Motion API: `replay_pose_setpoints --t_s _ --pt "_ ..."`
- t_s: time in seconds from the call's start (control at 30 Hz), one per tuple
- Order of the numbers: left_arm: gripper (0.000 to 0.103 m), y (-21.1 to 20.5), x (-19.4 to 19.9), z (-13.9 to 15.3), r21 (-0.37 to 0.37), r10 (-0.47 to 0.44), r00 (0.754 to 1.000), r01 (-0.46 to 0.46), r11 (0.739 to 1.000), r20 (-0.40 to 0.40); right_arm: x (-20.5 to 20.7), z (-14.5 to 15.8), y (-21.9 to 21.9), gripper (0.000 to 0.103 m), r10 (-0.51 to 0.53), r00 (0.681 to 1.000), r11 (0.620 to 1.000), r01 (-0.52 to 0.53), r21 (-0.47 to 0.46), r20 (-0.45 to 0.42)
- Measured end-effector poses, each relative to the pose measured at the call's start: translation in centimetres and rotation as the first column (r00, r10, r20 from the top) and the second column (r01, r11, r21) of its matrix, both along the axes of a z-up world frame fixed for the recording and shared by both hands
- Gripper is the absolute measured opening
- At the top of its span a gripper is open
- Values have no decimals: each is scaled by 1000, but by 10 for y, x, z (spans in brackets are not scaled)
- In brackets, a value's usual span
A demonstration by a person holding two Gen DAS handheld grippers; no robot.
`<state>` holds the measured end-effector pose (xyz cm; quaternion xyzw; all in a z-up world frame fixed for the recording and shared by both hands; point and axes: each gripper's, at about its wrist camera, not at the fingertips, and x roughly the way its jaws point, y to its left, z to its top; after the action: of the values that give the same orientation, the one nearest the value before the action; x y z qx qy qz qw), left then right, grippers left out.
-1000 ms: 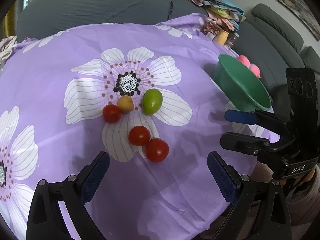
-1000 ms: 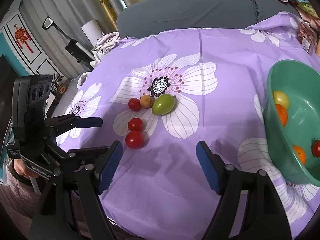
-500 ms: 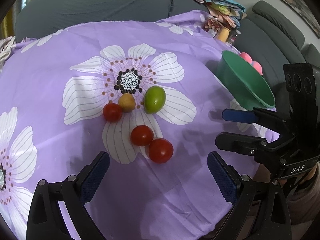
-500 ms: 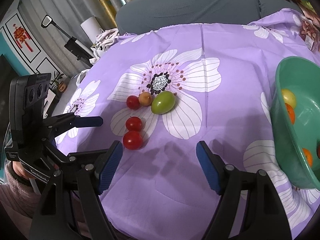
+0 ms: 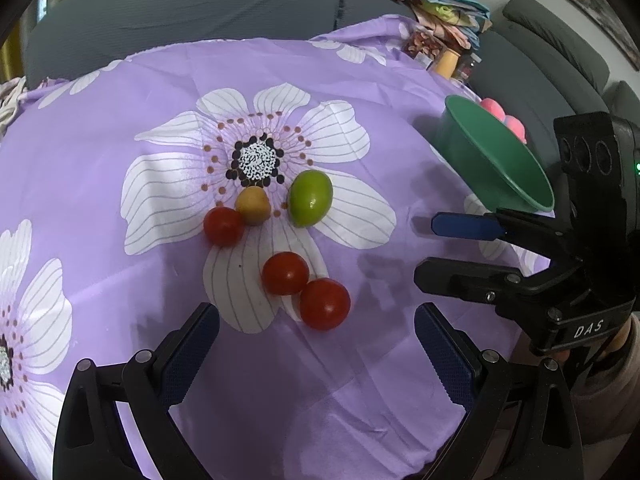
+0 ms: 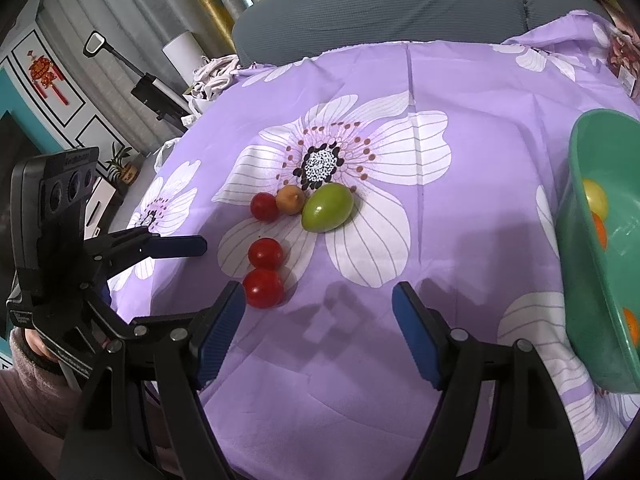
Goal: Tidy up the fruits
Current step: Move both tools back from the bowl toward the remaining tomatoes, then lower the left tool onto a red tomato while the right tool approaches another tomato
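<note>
On the purple flowered cloth lie three red tomatoes: one nearest (image 5: 325,304) (image 6: 263,288), one just behind it (image 5: 285,273) (image 6: 265,254), one farther left (image 5: 223,226) (image 6: 264,207). A small yellow-brown fruit (image 5: 253,205) (image 6: 290,199) and a green fruit (image 5: 311,198) (image 6: 327,207) sit beside them. A green bowl (image 5: 494,162) (image 6: 596,248) at the right holds several yellow and orange fruits. My left gripper (image 5: 316,354) is open and empty, just short of the nearest tomato. My right gripper (image 6: 318,328) is open and empty, right of that tomato.
A grey sofa (image 5: 180,4) runs behind the table. Clutter and a yellow-capped jar (image 5: 446,62) stand at the far right edge. Pink balls (image 5: 502,114) lie behind the bowl. The table edge is close below both grippers.
Both grippers have moved slightly forward toward the fruit cluster; the fruits appear a little nearer. Nothing was grasped; both stay open.
</note>
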<state>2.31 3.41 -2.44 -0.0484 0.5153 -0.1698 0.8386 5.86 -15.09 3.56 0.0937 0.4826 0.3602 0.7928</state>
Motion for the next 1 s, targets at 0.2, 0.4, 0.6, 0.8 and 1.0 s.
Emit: replay_pose_setpoints --t_s 0.2,0.4,0.6,0.8,1.0 --pt "98 -1 4 -4 16 -6 1000 6 1000 -7 5 -5 2 76 3 1000 1000 -3 3 -15" --pt "98 -7 7 -9 22 -34 999 34 999 -12 10 -10 7 77 24 999 1000 -24 19 -33" --pt "93 -11 11 -15 15 -45 999 45 999 -20 13 -12 16 77 60 997 997 -58 45 -45" --pt "78 -11 14 -17 3 -46 999 46 999 -28 19 -14 22 77 82 995 995 -79 62 -55" --pt "62 -12 17 -21 -8 -59 998 59 998 -35 24 -16 27 76 93 993 994 -88 68 -66"
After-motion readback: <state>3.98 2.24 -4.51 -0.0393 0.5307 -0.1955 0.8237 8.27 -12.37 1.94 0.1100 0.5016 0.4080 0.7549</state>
